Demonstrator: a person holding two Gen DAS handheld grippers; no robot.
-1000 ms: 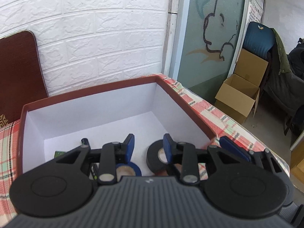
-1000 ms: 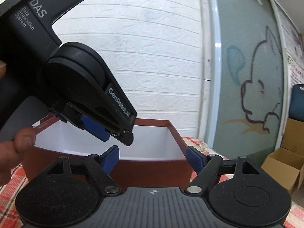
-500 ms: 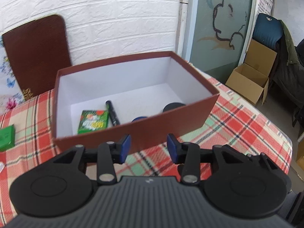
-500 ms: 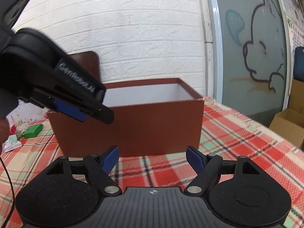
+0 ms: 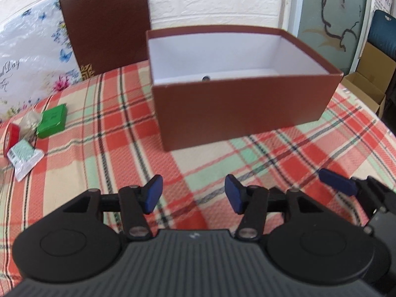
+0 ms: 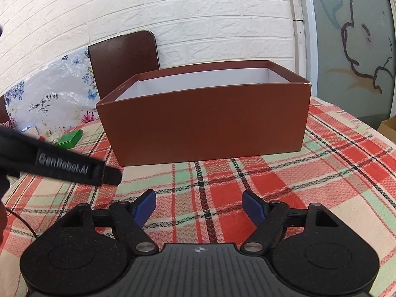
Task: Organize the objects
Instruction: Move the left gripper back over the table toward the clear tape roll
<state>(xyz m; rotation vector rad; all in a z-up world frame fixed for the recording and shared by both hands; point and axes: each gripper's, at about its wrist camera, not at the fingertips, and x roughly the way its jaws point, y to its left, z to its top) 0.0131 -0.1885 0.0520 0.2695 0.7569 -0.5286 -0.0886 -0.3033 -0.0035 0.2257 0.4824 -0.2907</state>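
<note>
With the left gripper [image 5: 192, 196] opening on nothing & the right gripper [image 6: 199, 208] spread empty, the green box [image 5: 52, 121], left of the brown box [image 5: 237, 109], is judged light, stiff, best pinched across its narrow sides.

a white brick-pattern wall [image 6: 222, 19] stands behind the table; a plaid tablecloth [image 5: 222, 158] covers it; right, a frosted glass panel [image 6: 351, 37] bears a cartoon outline; cardboard boxes [image 5: 371, 79] sit on the floor.
</note>
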